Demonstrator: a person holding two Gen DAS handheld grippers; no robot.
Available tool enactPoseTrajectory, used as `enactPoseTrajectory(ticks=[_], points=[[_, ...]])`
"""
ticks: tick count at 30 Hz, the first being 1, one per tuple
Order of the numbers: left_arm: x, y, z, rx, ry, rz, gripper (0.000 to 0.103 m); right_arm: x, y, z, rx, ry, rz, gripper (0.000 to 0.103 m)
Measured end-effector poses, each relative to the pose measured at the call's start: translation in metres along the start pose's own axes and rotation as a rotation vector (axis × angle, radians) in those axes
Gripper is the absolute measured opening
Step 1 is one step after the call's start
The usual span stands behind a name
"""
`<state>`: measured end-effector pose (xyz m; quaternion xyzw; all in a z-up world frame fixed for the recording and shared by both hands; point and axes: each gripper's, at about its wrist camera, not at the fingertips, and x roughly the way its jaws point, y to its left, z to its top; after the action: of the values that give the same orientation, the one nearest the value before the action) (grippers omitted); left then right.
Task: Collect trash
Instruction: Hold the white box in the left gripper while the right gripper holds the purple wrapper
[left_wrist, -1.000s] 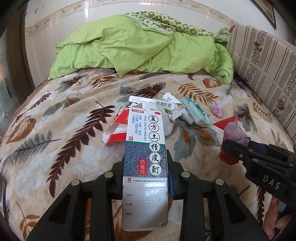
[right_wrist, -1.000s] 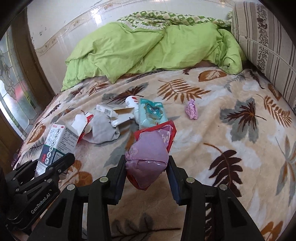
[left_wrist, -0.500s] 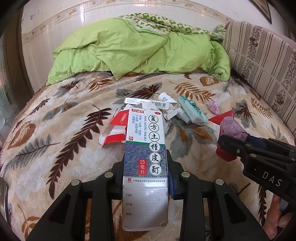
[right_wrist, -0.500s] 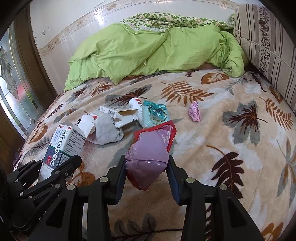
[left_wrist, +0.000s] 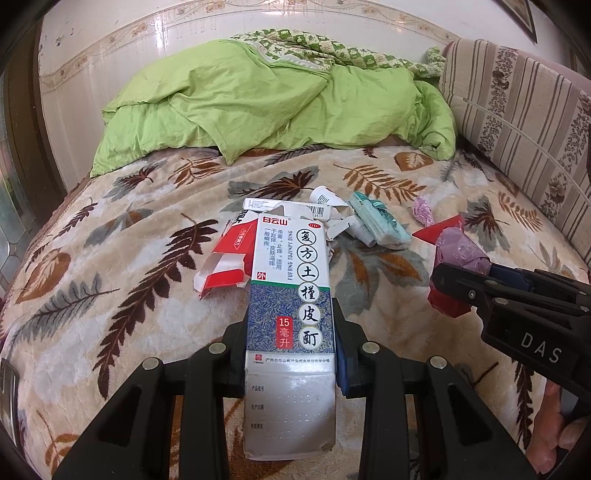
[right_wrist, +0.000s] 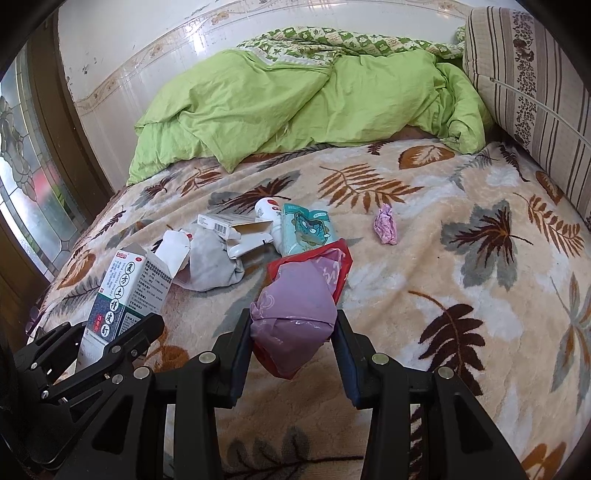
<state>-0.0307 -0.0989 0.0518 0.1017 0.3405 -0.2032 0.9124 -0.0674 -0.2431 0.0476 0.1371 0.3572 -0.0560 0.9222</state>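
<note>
My left gripper (left_wrist: 290, 325) is shut on a white and blue medicine box (left_wrist: 290, 295) with Chinese print, held above the bed; the box also shows in the right wrist view (right_wrist: 118, 295). My right gripper (right_wrist: 293, 328) is shut on a purple and red crumpled wrapper (right_wrist: 299, 299), seen from the left wrist view at the right (left_wrist: 454, 258). More trash lies on the blanket: a red and white torn box (left_wrist: 225, 258), a grey cloth (right_wrist: 210, 262), a teal packet (right_wrist: 306, 229), a white tube (right_wrist: 267, 208) and a pink crumpled paper (right_wrist: 386, 225).
The bed has a leaf-patterned blanket (right_wrist: 461, 277). A green duvet (right_wrist: 295, 103) is heaped at the far end. A striped cushion (right_wrist: 535, 74) lines the right side. A stained-glass window (right_wrist: 26, 177) and wooden frame stand at the left.
Both grippers have drawn back and risen a little from the trash pile, each keeping its hold. The pile looks farther away.
</note>
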Motion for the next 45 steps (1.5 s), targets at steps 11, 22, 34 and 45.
enactPoseTrajectory(ticks=[11, 22, 34, 45], points=[[-0.001, -0.002, 0.0, 0.0, 0.0, -0.001, 0.032, -0.001, -0.003, 0.001, 0.002, -0.003, -0.003, 0.044], [-0.001, -0.003, 0.0, 0.0, 0.0, -0.002, 0.032, -0.003, -0.004, 0.001, 0.005, -0.009, -0.005, 0.044], [-0.004, -0.009, -0.001, -0.003, -0.004, -0.012, 0.032, -0.017, -0.001, -0.004, 0.02, -0.029, -0.029, 0.044], [-0.017, -0.009, -0.005, -0.007, -0.018, -0.034, 0.032, -0.034, 0.008, -0.024, 0.005, -0.015, -0.061, 0.044]])
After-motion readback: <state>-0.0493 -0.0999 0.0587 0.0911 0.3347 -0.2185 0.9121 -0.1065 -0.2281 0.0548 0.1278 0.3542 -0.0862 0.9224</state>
